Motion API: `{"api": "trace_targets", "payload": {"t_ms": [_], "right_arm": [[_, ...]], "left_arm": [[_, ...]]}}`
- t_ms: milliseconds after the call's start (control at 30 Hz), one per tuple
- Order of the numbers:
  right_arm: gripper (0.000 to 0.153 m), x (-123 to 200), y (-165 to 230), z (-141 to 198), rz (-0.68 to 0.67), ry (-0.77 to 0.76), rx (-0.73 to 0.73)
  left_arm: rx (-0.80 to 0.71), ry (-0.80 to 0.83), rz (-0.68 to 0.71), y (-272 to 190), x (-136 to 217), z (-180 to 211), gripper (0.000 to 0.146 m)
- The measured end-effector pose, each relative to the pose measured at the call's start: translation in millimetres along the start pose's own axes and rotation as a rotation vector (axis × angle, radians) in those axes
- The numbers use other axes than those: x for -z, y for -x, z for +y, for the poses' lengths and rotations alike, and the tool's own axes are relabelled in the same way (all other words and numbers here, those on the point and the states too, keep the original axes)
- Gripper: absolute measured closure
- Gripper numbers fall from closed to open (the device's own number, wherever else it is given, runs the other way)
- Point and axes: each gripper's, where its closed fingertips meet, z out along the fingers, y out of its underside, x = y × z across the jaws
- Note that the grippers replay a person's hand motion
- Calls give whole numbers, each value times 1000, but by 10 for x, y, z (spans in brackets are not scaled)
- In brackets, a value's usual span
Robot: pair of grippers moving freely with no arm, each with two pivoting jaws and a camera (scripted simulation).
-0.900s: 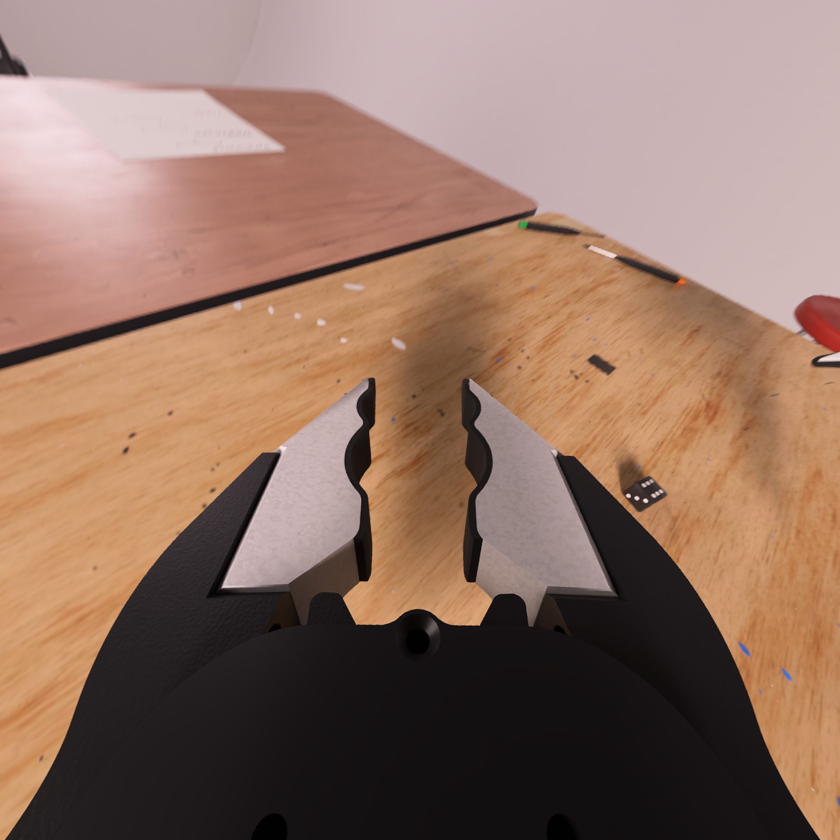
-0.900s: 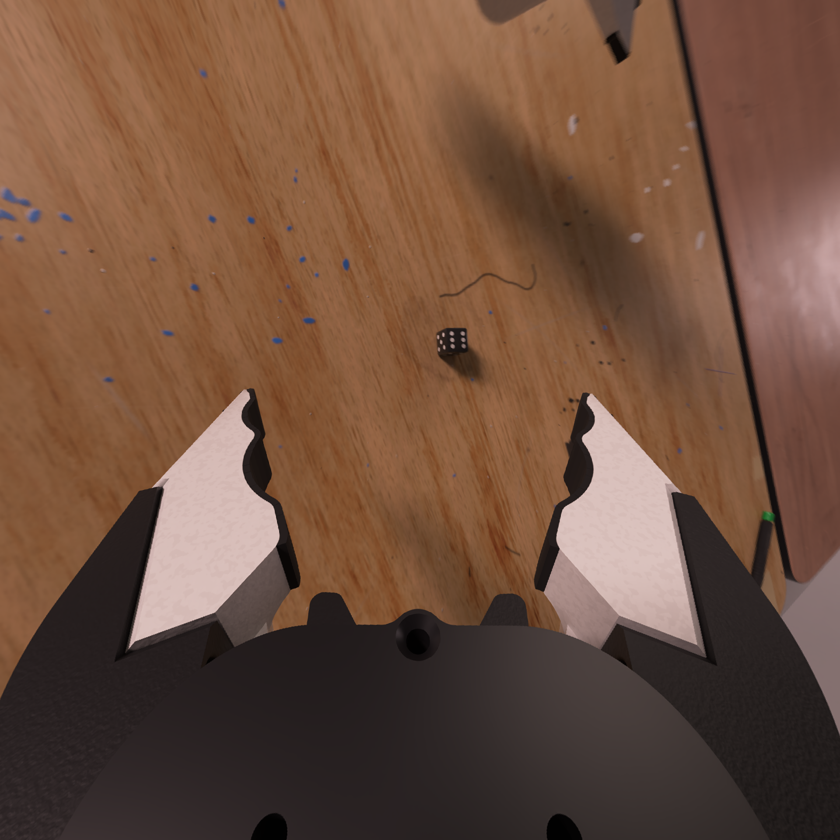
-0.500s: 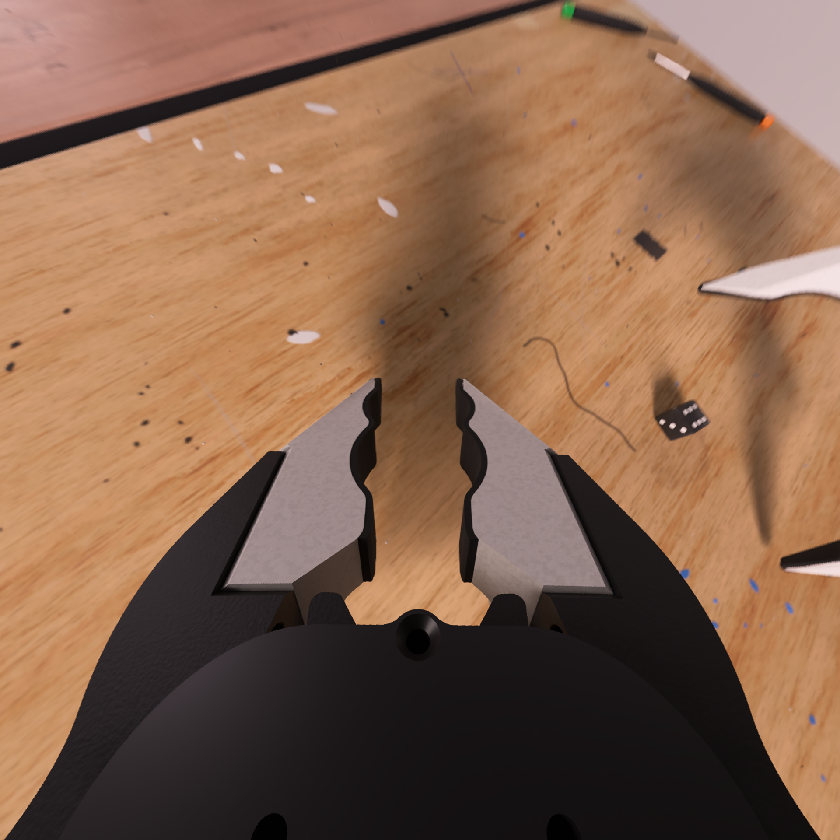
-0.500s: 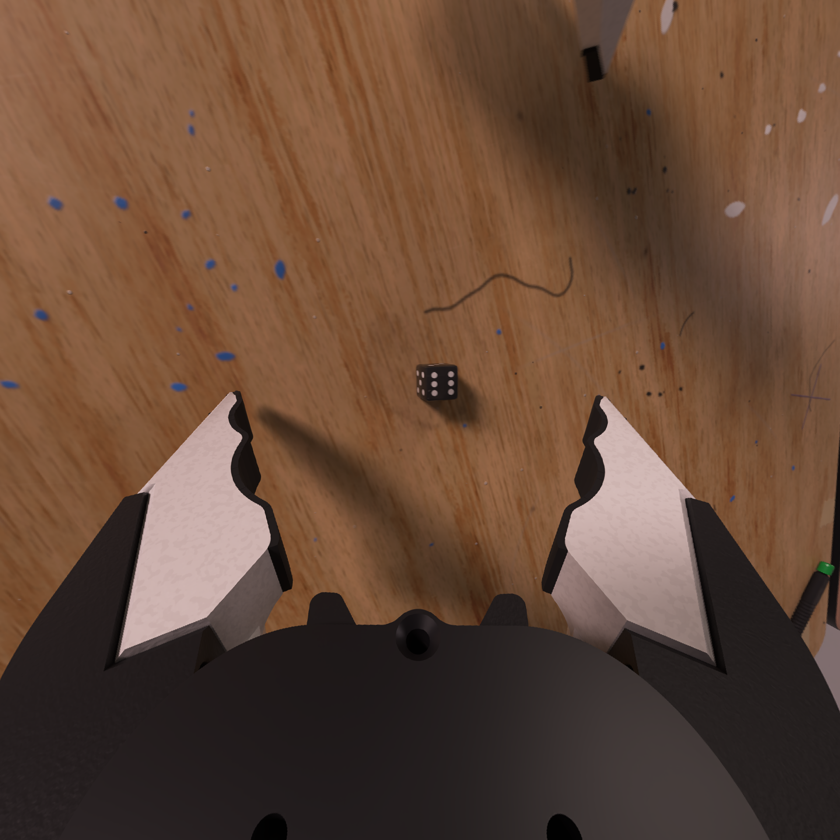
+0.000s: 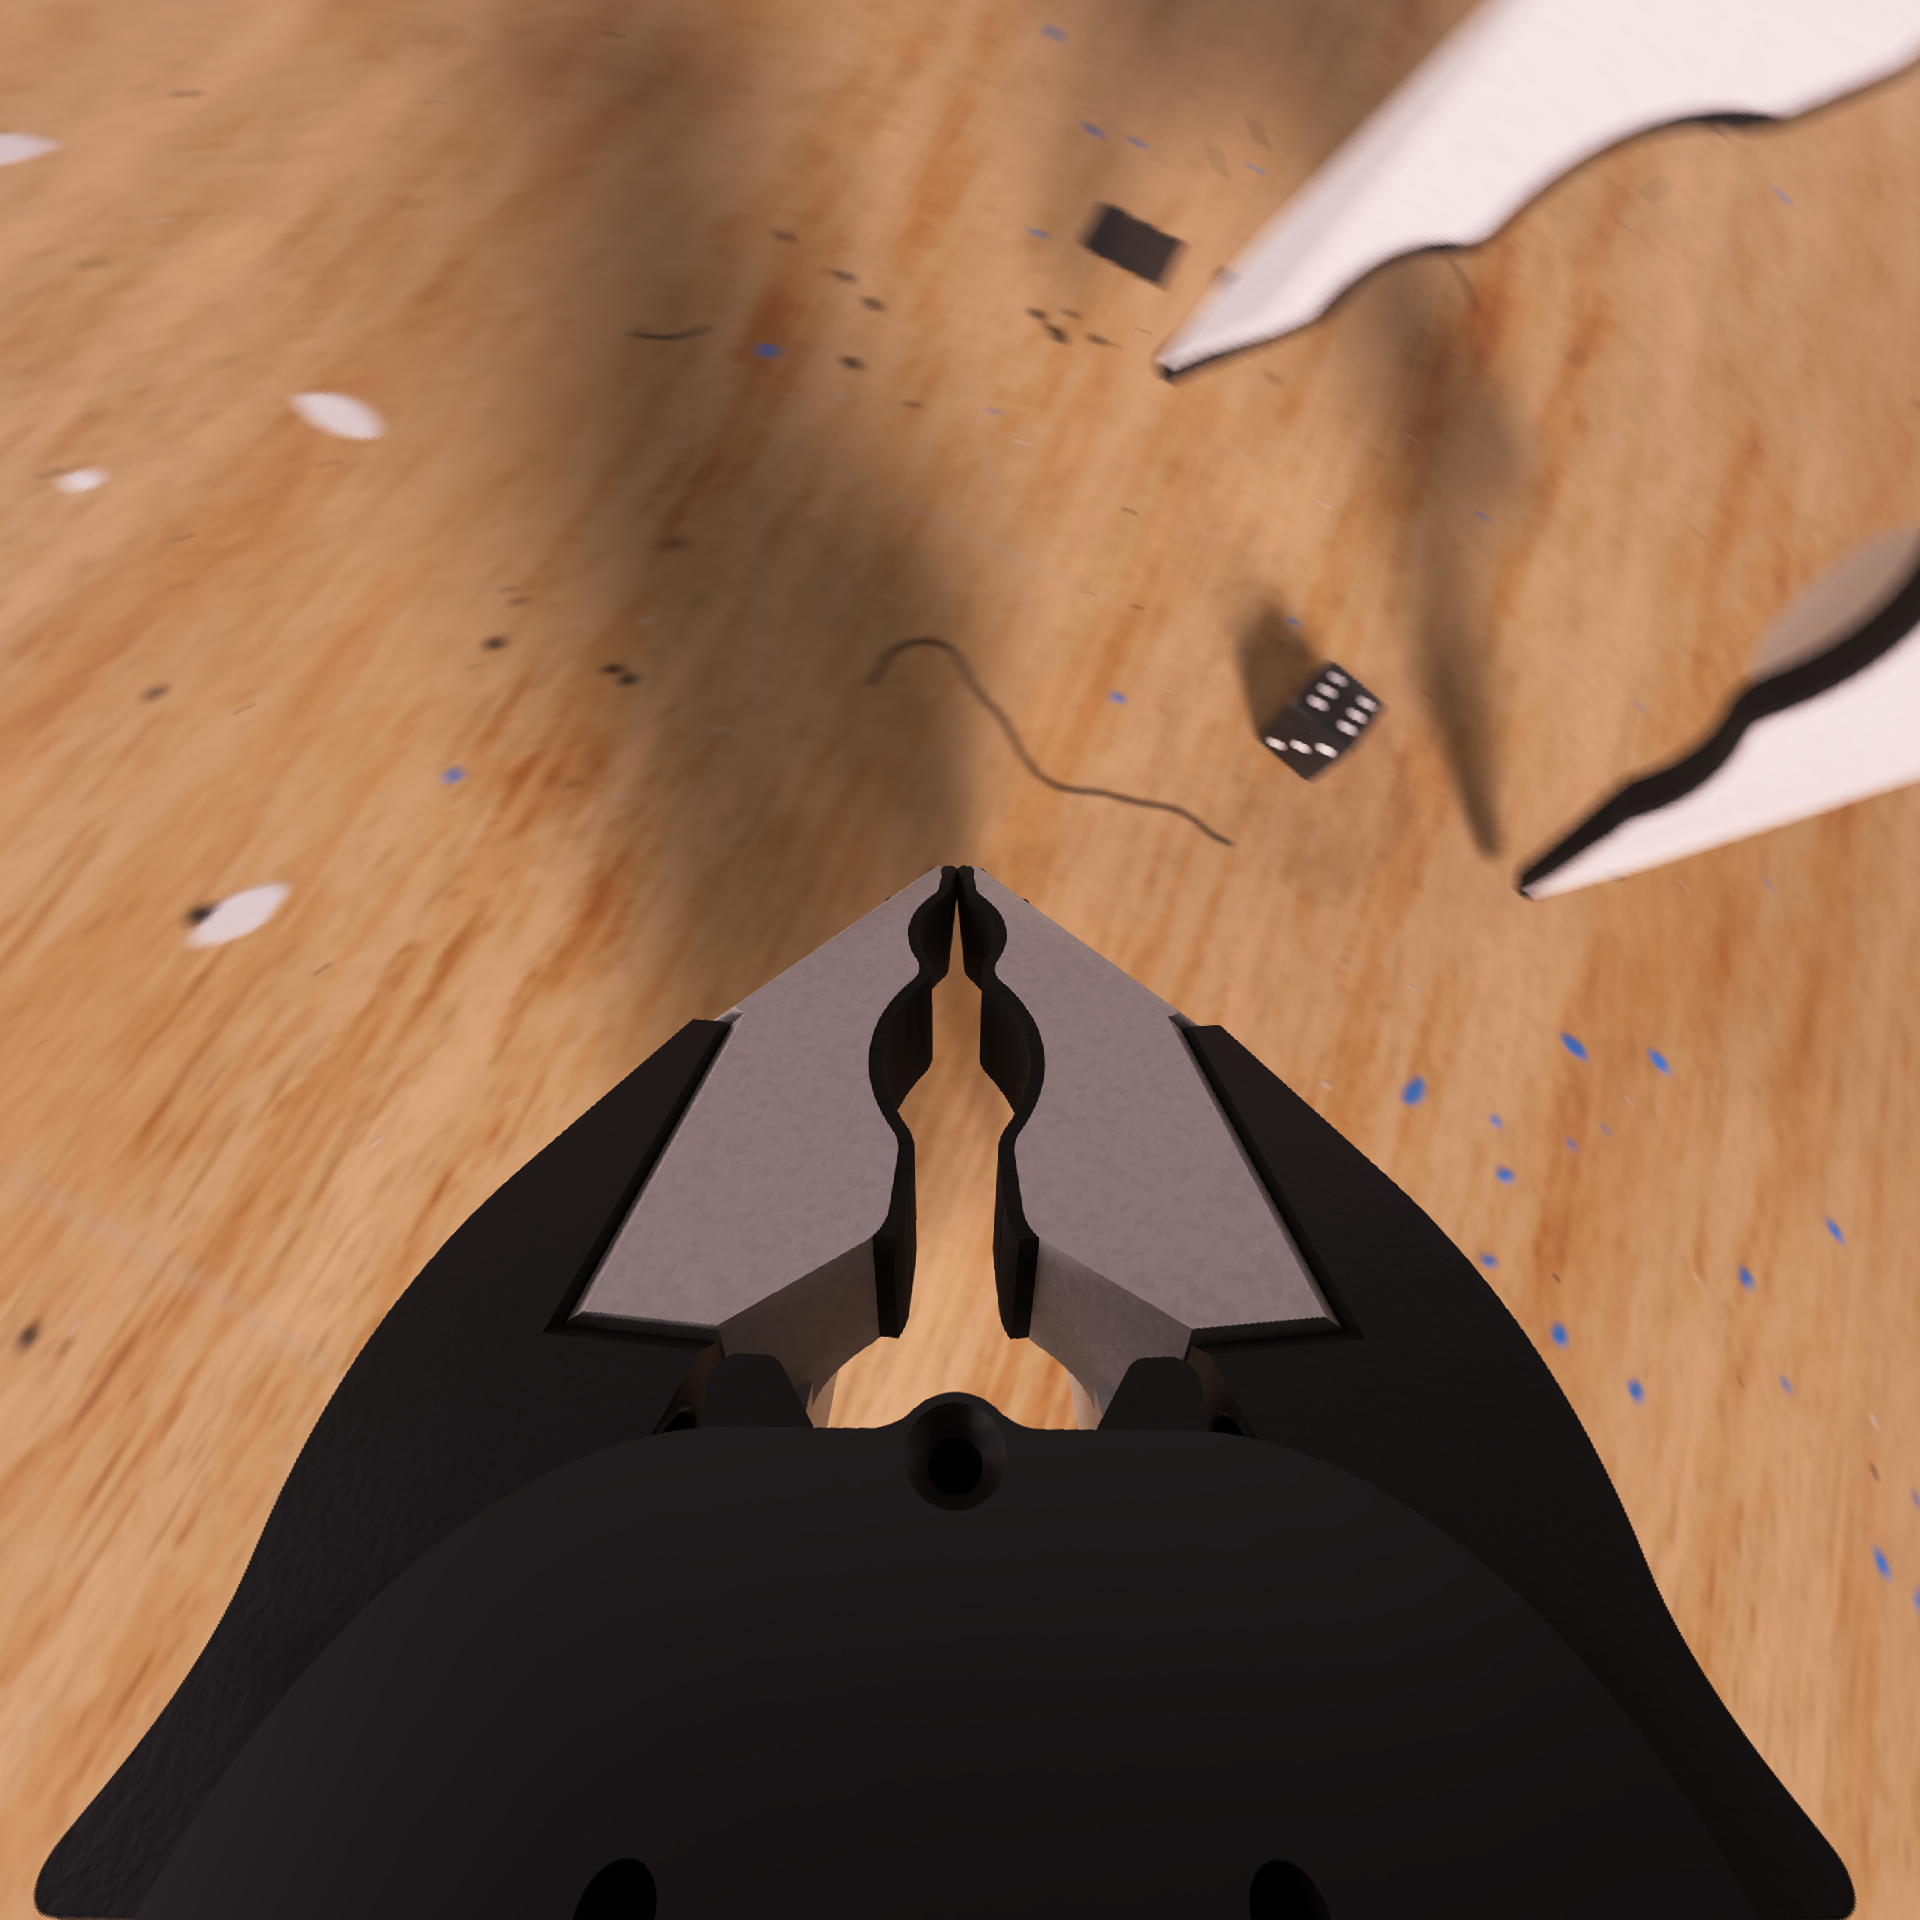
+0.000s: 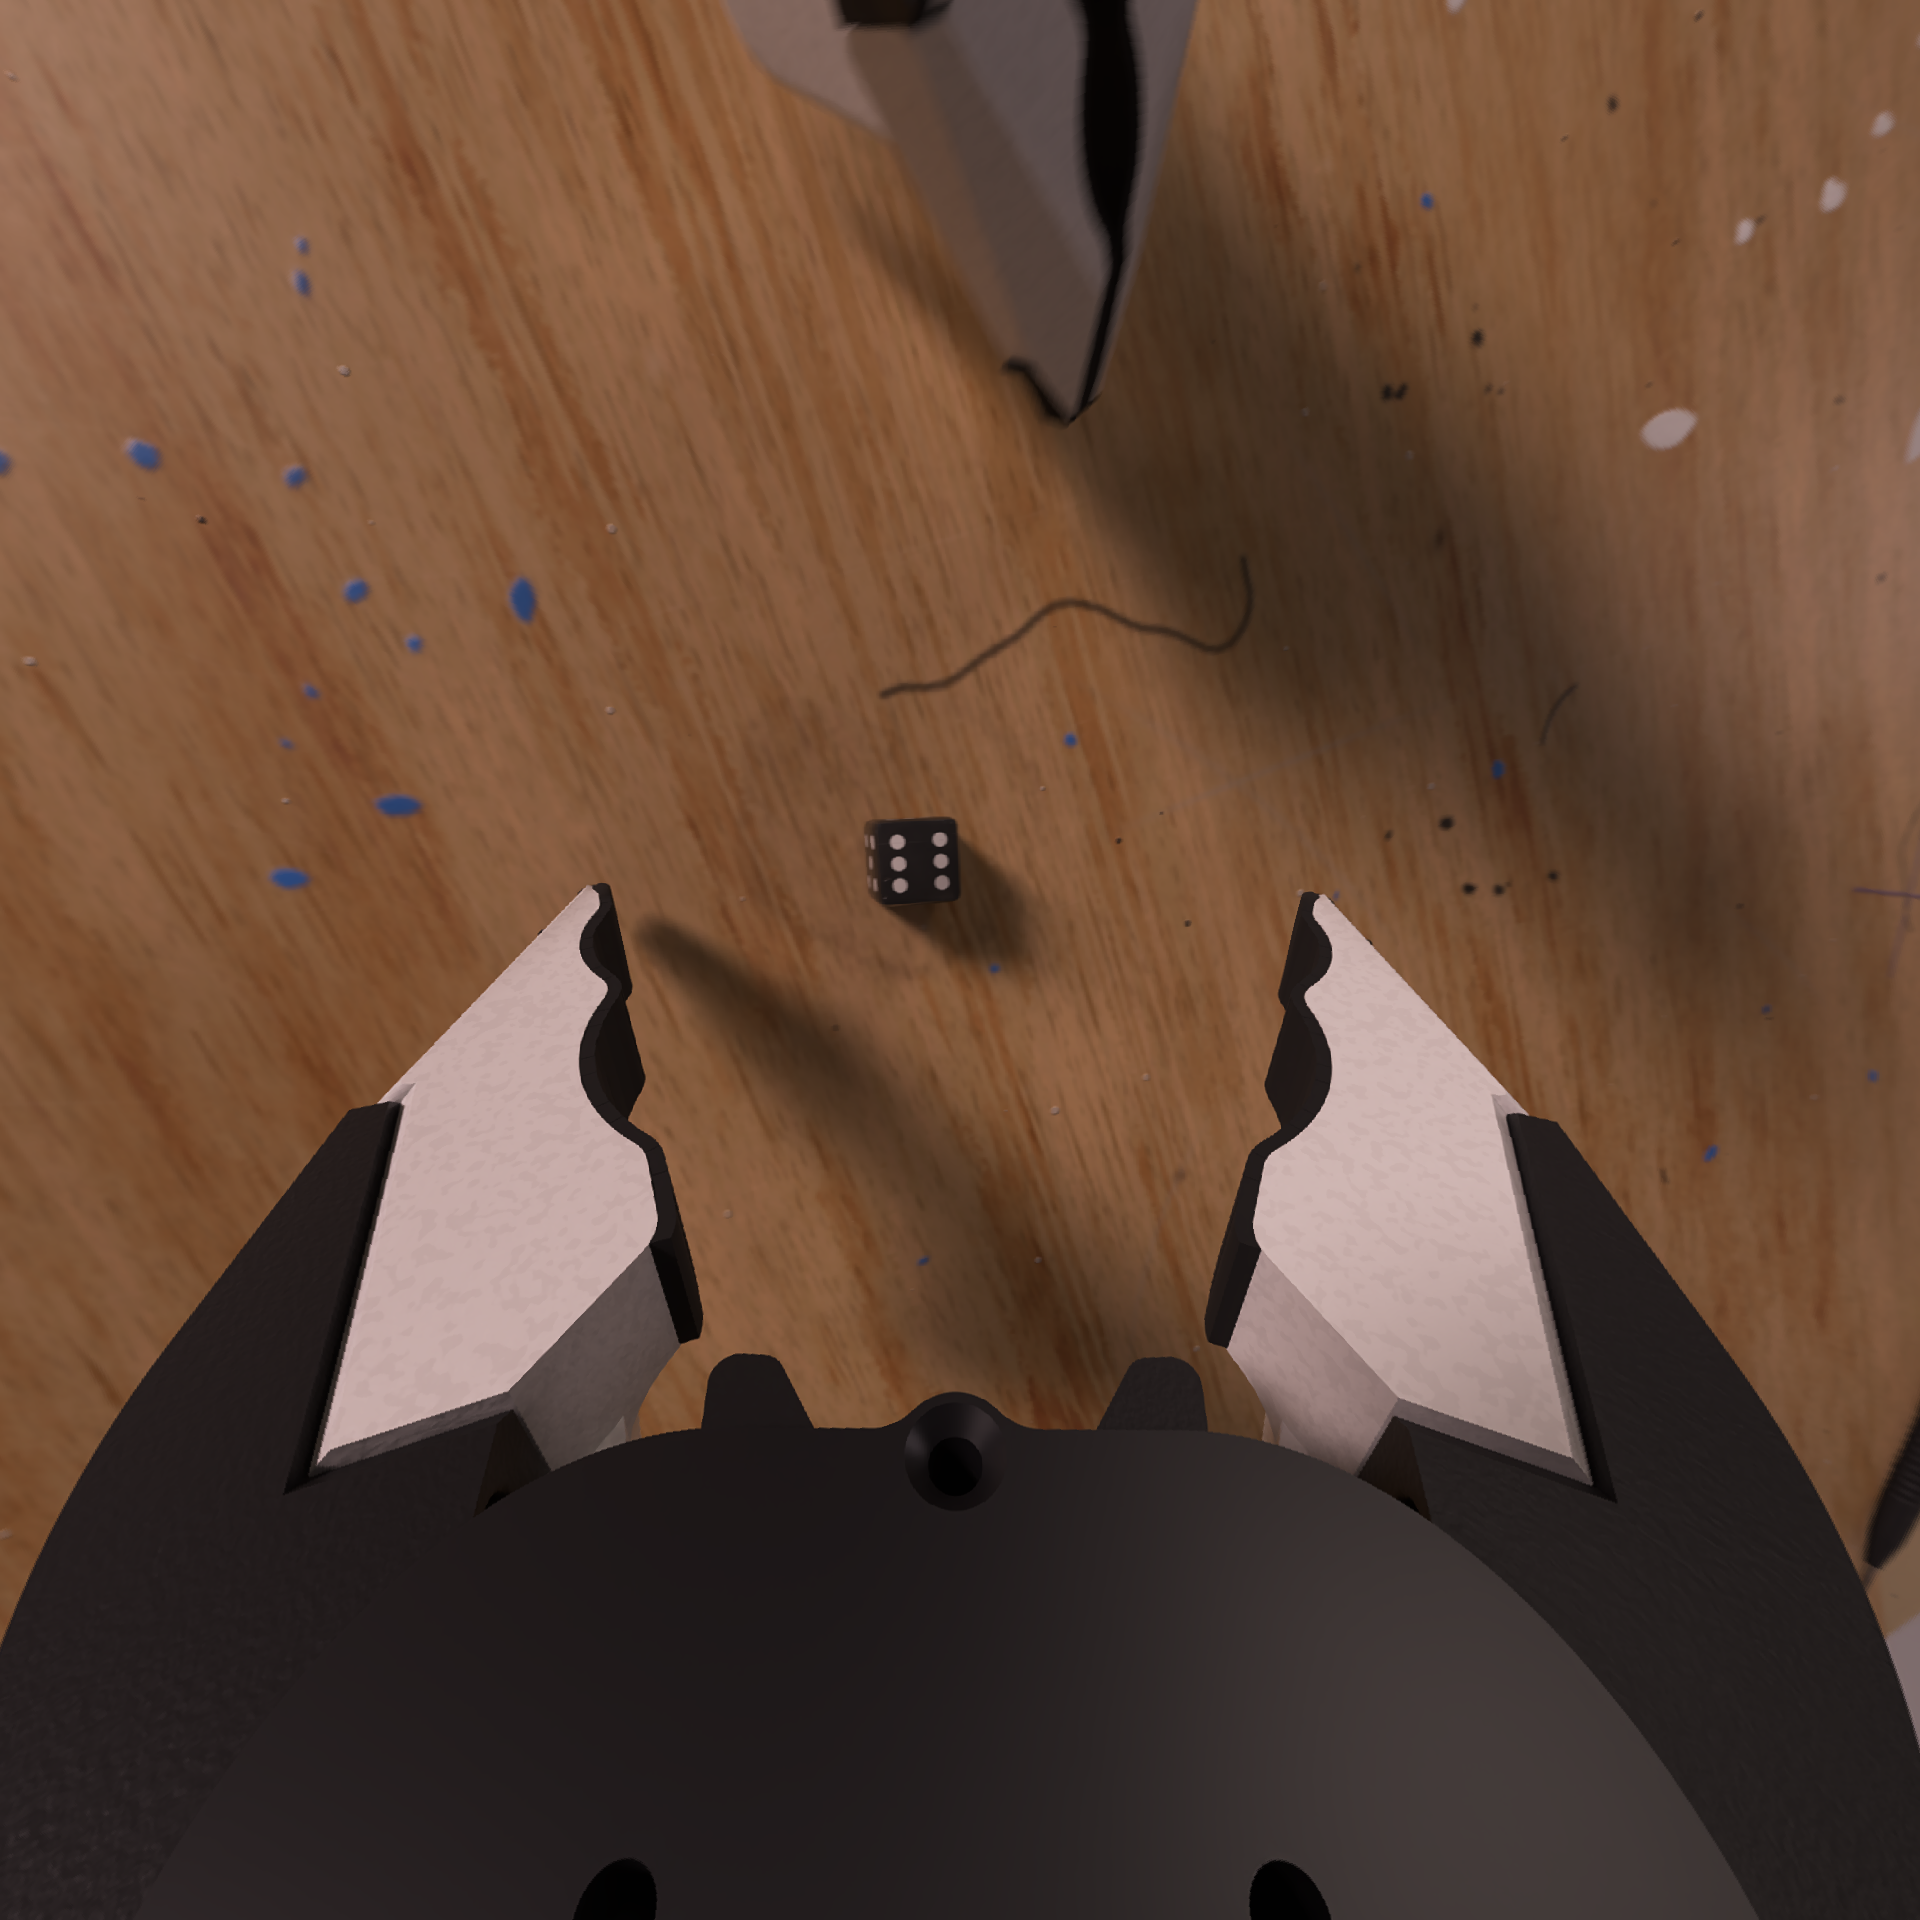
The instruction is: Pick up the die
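A small black die with white pips (image 6: 912, 861) lies on the wooden table (image 6: 520, 935). In the right wrist view it sits just ahead of my right gripper (image 6: 951, 894), which is wide open and hovers above it, the die slightly left of the middle of the gap. The die also shows in the left wrist view (image 5: 1323, 720), to the right of my left gripper (image 5: 956, 873), which is shut and empty. The right gripper's white fingers (image 5: 1455, 156) reach in from the right in the left wrist view. The left gripper's shut tips (image 6: 1070, 395) point down at the top of the right wrist view.
A thin dark thread (image 6: 1081, 623) lies on the wood beyond the die. A small black chip (image 5: 1130, 241) lies farther off. Blue and white paint specks dot the table. A dark pen (image 6: 1896, 1496) shows at the right edge.
My left gripper has closed and moved down toward the table. My right gripper has come lower over the die, still wide open.
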Motion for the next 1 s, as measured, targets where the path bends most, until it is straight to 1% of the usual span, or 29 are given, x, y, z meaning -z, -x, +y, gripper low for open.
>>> {"api": "trace_targets", "payload": {"t_ms": [67,100,200,300,367,433,467,533,600,633,700,767,867,933,1000], "right_arm": [[28,5,-41,-3,22,0,17],[28,6,-49,-4,25,0,25],[29,-5,-45,-13,-1,4,53],[29,-37,-47,-37,-44,13,103],[26,-74,-67,-46,-78,37,126],[26,-119,-85,-30,-125,84,107],[28,-139,-81,-16,-155,108,89],[39,-162,-37,3,-243,141,42],[50,-169,-62,-3,-266,140,7],[57,-165,-83,-5,-263,140,-5],[69,-155,-100,-10,-256,140,-26],[83,-139,-83,-16,-252,144,-40],[107,-108,-10,-21,-246,143,-52],[122,-85,45,-19,-219,130,-41],[136,-45,65,25,-110,140,24]], "left_arm": [[-71,35,65,-156,-25,25,146],[-101,43,120,-264,-27,36,146],[-172,33,363,-654,3,69,146],[-238,63,546,-975,55,151,146],[-274,74,632,-1127,83,193,146],[-281,81,689,-1222,110,217,146],[-272,80,713,-1253,127,221,146],[-248,67,794,-1312,214,216,146],[-211,7,844,-1302,317,135,146],[-184,-37,842,-1256,359,68,146],[-147,-134,768,-1083,415,-96,146],[-146,-314,611,-837,494,-349,146],[-145,-584,349,-467,721,-676,146],[-158,-697,182,-264,876,-782,146],[-167,-744,49,-129,972,-814,146]]}}
